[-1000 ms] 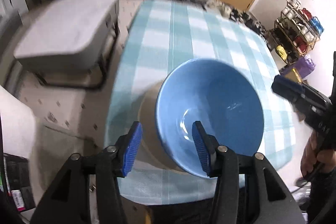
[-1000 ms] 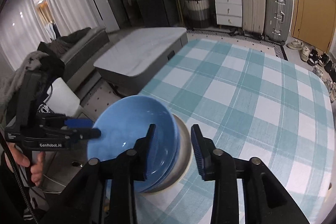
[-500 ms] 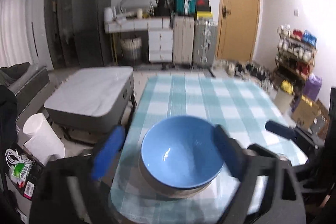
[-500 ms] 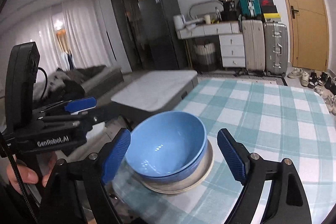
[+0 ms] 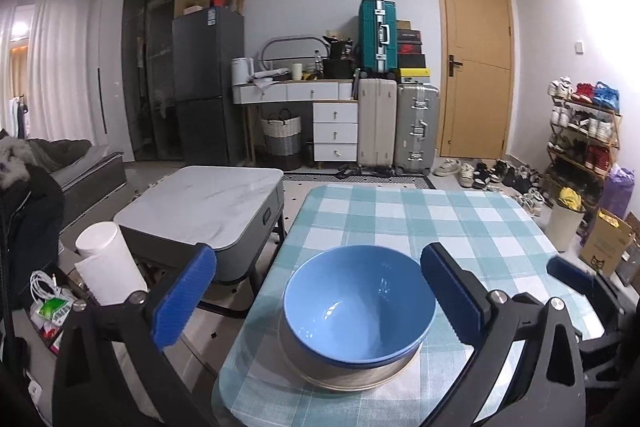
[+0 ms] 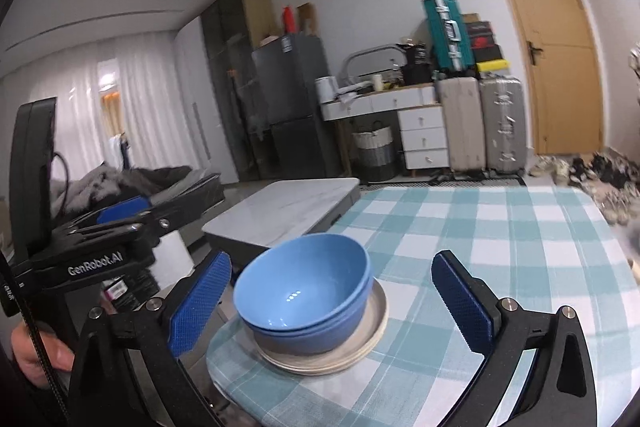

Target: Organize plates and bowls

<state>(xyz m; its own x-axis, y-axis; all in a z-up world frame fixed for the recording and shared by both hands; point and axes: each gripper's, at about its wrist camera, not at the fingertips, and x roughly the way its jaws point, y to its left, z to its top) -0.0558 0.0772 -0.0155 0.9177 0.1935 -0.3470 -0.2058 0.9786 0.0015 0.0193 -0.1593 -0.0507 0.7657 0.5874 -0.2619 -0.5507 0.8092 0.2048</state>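
1. Living-room clutter fills the bkgd (fridge, suitcases, door). The table [image 5: 440, 223] w/ its checked cloth is bare apart from the stack at its near left corner.
2. Stack: blue bowls [image 6: 304, 287] nested on the plates [image 6: 376, 311], upright and close to the cloth's edge.
3. Left gripper [image 5: 316, 255] has its jaws at full spread and holds nothing. It sits short of the stack, pads clear of both rims.
4. Right gripper [image 6: 331, 259] has its jaws opening, w/ nothing clamped. The stack shows in the gap, but beyond the tips.
5. Step, my read: stacking looks done and this is the let-go. To do it well, back both grippers straight away from the stack w/ jaws wide and don't clip a bowl rim. W/ the stack this near the edge, a nudge could tip it off.
6. Views:
   - Right wrist shows two bowl rims and the plates' layered edge.
   - It also shows a hand [image 6: 36, 351] on the left tool, left of the stack.
   - Left wrist looks into the top bowl, so the 2nd bowl is hard to tell apart.
   - It shows the shoe rack [image 5: 580, 131], far right of the stack.
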